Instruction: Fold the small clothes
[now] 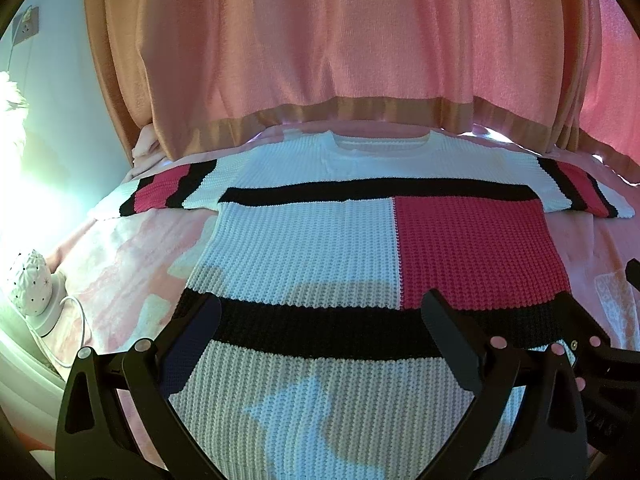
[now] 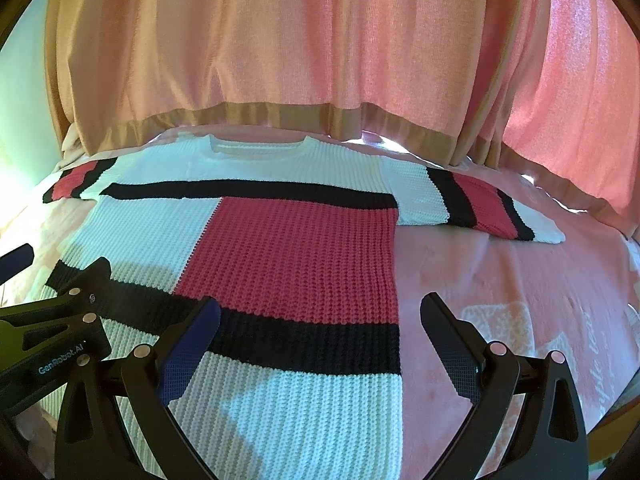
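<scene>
A knitted sweater (image 1: pixel 312 240) lies flat and face up on a bed covered by a pink blanket (image 2: pixel 500 280), with its neckline (image 1: pixel 380 142) at the far side near the hem of a pink curtain (image 1: pixel 360 40). The sweater is white with black bands and a red block on the chest; both short sleeves are spread outward, each striped in black, red and white. The left sleeve (image 1: pixel 168 190) and the right sleeve (image 2: pixel 480 208) rest flat on the blanket.

The left tongs (image 1: pixel 320 320) hover over the lower part of the sweater, above the black band near the hem, with the 2 fingers spread wide and nothing between them. The right tongs (image 2: pixel 320 320) are likewise released and empty; their left finger (image 2: pixel 188 344) sits over the sweater's lower black band while the right finger (image 2: pixel 452 344) is over bare blanket, so they straddle the garment's right side edge. In the right wrist view the left tongs' black body shows at the left edge, just beside the right tongs.

In the left wrist view a white lamp (image 1: pixel 30 284) with a white cord (image 1: pixel 78 320) stands at the far left beside the bed.
</scene>
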{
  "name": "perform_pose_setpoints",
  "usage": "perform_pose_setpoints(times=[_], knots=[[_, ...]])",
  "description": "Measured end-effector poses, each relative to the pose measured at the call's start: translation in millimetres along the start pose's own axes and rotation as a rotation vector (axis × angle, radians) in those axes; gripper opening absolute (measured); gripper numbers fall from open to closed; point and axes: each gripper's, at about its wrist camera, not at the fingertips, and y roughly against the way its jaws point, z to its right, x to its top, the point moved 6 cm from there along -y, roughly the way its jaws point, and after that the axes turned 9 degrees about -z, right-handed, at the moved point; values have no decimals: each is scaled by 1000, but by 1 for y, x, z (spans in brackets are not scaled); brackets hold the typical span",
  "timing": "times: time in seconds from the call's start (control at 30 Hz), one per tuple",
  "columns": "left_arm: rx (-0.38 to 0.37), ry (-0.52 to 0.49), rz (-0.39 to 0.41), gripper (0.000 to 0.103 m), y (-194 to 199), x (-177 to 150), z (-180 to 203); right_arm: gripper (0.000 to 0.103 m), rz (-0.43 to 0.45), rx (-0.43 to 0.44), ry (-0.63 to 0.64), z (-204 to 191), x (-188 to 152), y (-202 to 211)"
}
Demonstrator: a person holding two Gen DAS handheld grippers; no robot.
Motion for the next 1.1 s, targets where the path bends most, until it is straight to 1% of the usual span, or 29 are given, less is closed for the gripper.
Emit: perform_pose_setpoints(times=[0.73, 0.8, 0.83, 0.9, 0.97, 1.03, 1.1], knots=[[4, 0, -1, 98, -1, 0, -1, 98, 2, 3, -2, 0, -1, -1], [1, 2, -5, 98, -2, 0, -1, 98, 4, -1, 5, 2, 1, -1], [11, 0, -4, 98, -1, 0, -2, 98, 7, -9, 12, 6, 4, -1], [15, -5, -12, 98, 0, 7, -3, 98, -2, -14, 0, 22, 15, -1], [2, -8, -3, 98, 6, 21, -7, 98, -10, 36, -49, 51, 38, 0], [-1, -18, 28, 98, 12, 41, -10, 98, -14, 40, -101, 93, 65, -4], [8, -33, 52, 98, 14, 58, -9, 98, -4, 12, -139, 138, 91, -15]])
